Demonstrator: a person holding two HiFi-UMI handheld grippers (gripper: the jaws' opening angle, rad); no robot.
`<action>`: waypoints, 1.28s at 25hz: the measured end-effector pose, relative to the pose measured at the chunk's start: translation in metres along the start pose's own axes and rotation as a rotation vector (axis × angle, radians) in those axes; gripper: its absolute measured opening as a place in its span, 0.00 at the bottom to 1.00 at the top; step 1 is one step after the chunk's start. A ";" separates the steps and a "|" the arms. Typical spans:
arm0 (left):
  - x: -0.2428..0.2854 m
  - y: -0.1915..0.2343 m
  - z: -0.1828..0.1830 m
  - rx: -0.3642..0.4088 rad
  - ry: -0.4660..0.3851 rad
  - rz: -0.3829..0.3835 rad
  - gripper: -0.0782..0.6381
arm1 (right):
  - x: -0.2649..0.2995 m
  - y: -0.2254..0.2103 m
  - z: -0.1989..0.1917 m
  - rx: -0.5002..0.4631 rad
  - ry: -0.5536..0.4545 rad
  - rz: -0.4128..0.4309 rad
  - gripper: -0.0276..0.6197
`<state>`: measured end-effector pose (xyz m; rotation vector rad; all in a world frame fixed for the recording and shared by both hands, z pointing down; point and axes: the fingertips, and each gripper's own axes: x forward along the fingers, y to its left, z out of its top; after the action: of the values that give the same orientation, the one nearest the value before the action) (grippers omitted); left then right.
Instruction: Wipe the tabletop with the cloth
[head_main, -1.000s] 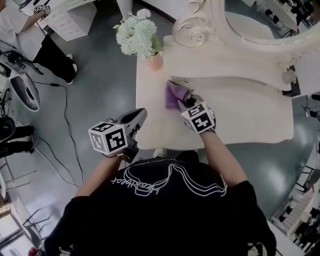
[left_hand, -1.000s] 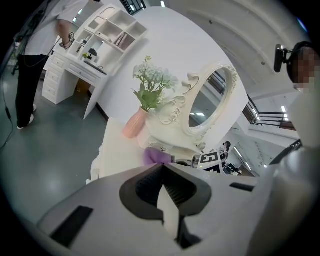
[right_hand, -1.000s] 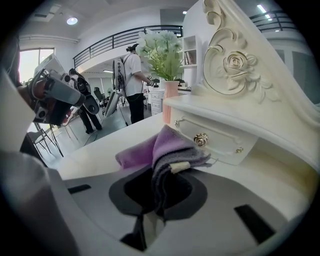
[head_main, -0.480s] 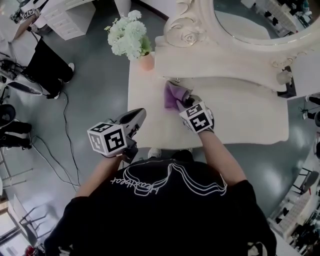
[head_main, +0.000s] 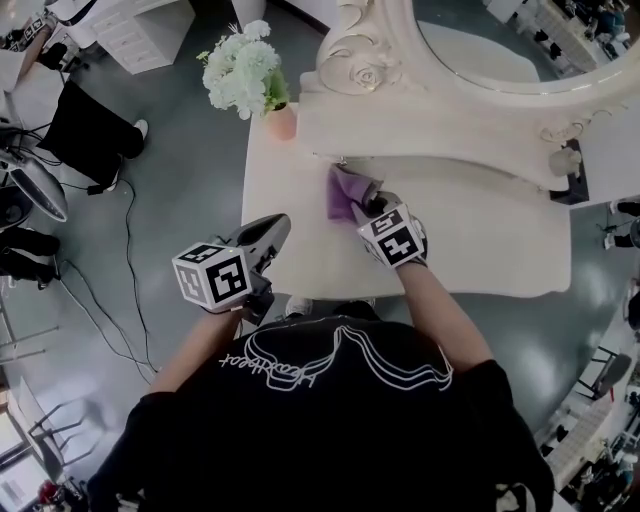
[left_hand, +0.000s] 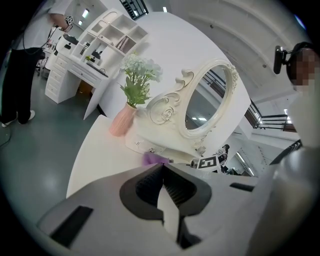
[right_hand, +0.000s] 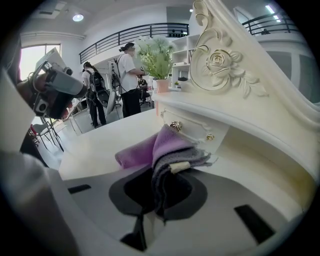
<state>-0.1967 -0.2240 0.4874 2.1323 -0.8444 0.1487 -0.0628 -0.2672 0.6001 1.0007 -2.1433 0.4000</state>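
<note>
A purple cloth lies bunched on the cream tabletop, close against the drawer front of the mirror base. My right gripper is shut on the cloth's near edge, grey folds pinched between the jaws. My left gripper hangs at the table's left front corner, jaws shut with nothing between them, well left of the cloth. A sliver of the purple cloth shows beyond its tips.
An ornate oval mirror on a drawer base fills the back of the table. A pink vase with white flowers stands at the back left corner. Cables and equipment lie on the grey floor to the left, where people stand.
The head camera has shifted slightly, so the table sits a bit further left in the view. Both grippers and the cloth stay in the same place on the table.
</note>
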 end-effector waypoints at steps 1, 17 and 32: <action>0.002 -0.002 -0.001 -0.001 -0.002 0.003 0.12 | -0.001 -0.001 0.000 -0.003 -0.002 0.005 0.12; 0.042 -0.041 -0.010 -0.024 -0.051 0.032 0.12 | -0.024 -0.033 -0.027 -0.075 0.033 0.049 0.12; 0.072 -0.073 -0.025 -0.040 -0.106 0.058 0.12 | -0.045 -0.066 -0.050 -0.123 0.030 0.072 0.12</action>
<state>-0.0918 -0.2112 0.4830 2.0941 -0.9629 0.0487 0.0306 -0.2593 0.6003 0.8454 -2.1536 0.3111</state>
